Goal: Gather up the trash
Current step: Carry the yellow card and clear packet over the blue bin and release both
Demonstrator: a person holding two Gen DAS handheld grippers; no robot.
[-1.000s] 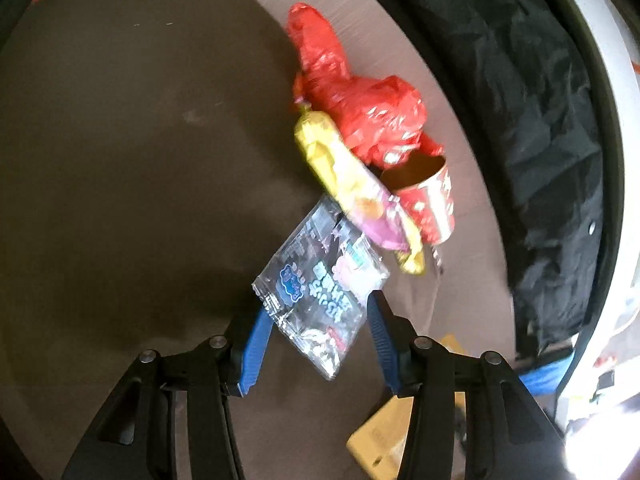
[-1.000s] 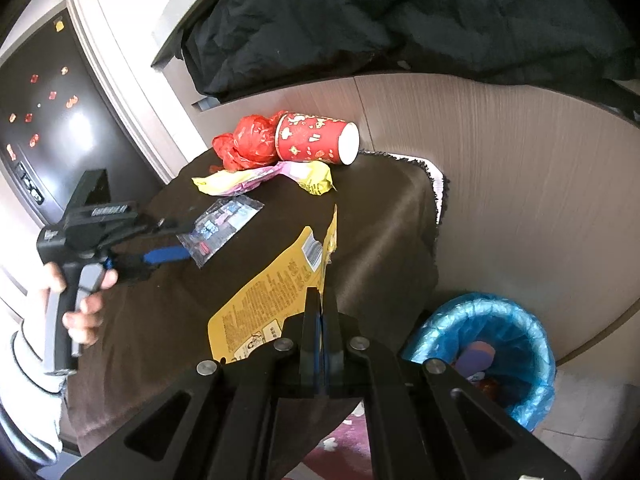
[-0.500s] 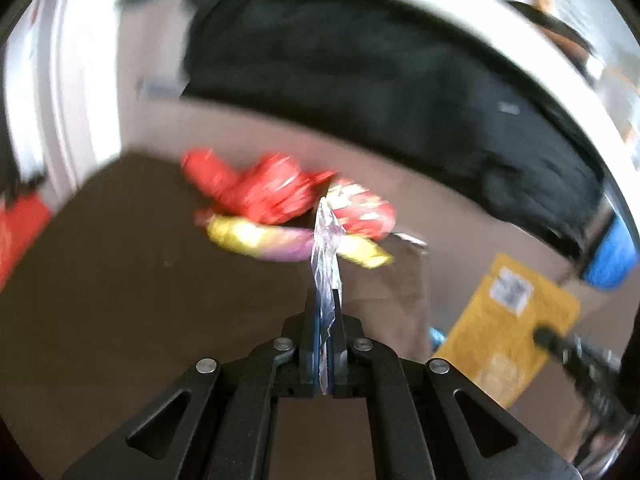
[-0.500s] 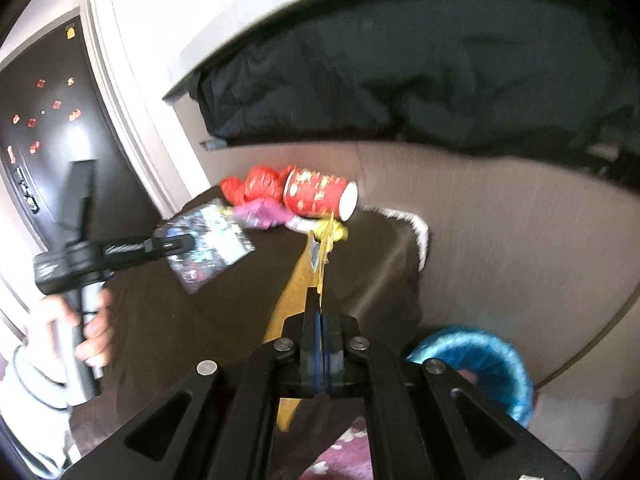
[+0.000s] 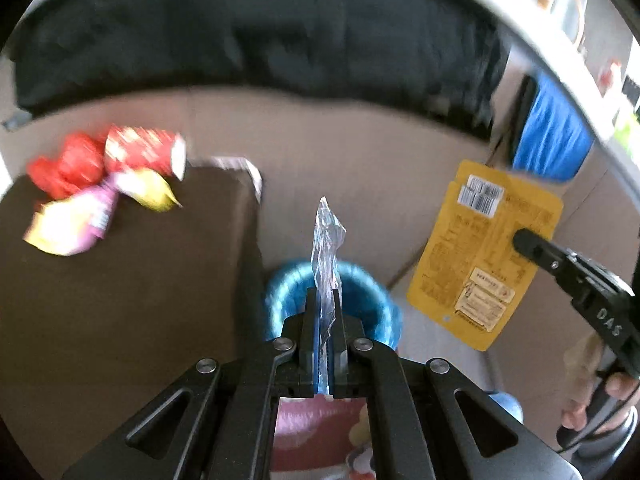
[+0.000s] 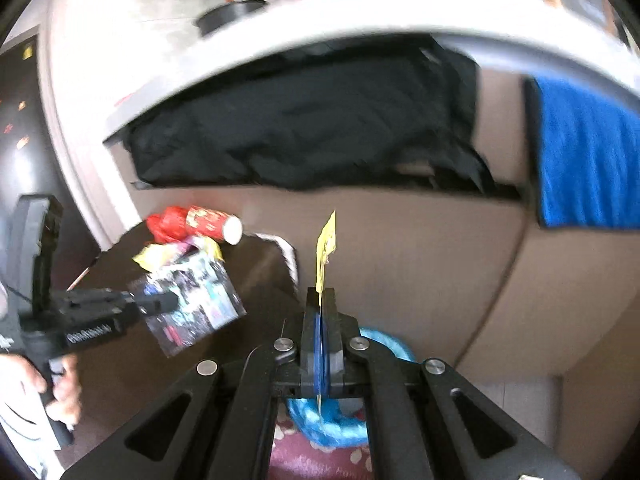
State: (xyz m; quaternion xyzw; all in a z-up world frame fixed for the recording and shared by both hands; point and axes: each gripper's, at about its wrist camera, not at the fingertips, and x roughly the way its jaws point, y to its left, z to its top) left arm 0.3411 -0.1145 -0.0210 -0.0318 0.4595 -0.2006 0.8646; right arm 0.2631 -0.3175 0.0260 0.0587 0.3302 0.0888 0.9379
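The blue-lined bin (image 5: pixel 376 296) is waiting below both grippers. The right gripper (image 6: pixel 321 316) is pinching the stiff yellow pouch (image 5: pixel 486 256) by its edge; the left gripper (image 5: pixel 326 316) is clamping the light, slippery clear wrapper (image 5: pixel 327 248) at its edge.

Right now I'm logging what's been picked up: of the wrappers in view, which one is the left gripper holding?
The clear printed plastic wrapper, pinched edge-on in the left gripper. The flat yellow pouch is in the right gripper; the yellow-and-pink wrapper lies on the table.

Bin (image 5: pixel 372 300) on the floor beside the table (image 5: pixel 120 300), cup (image 5: pixel 144 152) on it.
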